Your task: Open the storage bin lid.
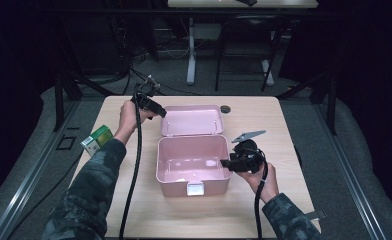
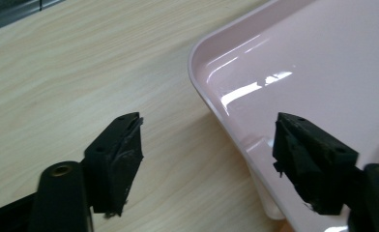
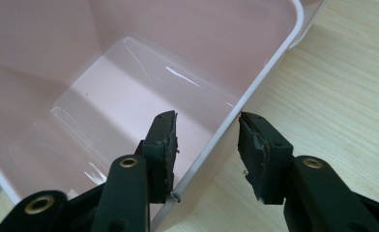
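1. Carton, green and white, lies at the table's left edge.
2. Left gripper gapes wide, holding nothing, over the lid corner.
3. Pink box sits mid-table, lid flat behind.
4. Right gripper straddles the box's right wall, jaws apart, unclamped.

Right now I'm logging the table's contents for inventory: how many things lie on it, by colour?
Pink: 1, the open lidded box
Green and white: 1, a small carton at the table's left edge
Dark: 1, a small round thing behind the lid
Total: 3
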A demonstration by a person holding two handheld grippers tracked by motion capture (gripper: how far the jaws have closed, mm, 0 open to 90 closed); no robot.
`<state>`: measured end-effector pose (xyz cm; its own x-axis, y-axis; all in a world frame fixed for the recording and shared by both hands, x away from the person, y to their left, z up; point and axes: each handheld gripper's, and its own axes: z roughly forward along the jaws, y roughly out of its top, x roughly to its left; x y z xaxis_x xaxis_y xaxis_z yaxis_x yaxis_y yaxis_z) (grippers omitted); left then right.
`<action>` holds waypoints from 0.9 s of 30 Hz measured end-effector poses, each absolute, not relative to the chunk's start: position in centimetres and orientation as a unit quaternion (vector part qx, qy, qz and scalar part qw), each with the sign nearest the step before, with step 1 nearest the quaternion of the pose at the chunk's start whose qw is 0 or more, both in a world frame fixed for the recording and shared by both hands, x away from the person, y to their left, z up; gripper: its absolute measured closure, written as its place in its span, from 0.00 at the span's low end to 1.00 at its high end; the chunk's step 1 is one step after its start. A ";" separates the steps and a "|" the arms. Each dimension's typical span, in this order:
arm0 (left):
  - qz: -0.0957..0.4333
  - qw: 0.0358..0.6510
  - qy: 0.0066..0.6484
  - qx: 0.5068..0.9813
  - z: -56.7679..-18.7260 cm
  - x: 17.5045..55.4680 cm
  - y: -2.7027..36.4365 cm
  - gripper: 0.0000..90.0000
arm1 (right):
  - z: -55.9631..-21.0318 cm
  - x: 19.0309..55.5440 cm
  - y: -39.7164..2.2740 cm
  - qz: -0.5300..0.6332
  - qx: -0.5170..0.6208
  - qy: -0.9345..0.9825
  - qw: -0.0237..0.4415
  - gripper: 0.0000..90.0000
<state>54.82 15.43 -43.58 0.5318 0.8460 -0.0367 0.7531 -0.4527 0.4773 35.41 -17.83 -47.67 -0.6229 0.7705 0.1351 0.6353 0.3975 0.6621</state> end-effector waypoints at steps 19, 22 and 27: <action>0.124 0.217 0.401 0.881 -38.2 50.0 18.3 0.02 | -47.7 34.9 -18.1 0.354 0.431 0.826 0.082 0.64; 0.123 0.223 0.395 0.883 -37.6 49.3 18.9 0.00 | -47.7 34.9 -18.1 0.354 0.431 0.826 0.080 0.64; 0.140 0.209 0.395 0.884 -37.4 48.0 20.1 0.00 | -47.7 34.6 -18.1 0.353 0.432 0.826 0.080 0.64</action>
<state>47.99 20.14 -37.40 0.6483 0.7569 0.0833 0.6396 -0.6006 0.4797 34.64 -18.12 -47.71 -0.6145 0.7697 0.1730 0.6574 0.3784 0.6516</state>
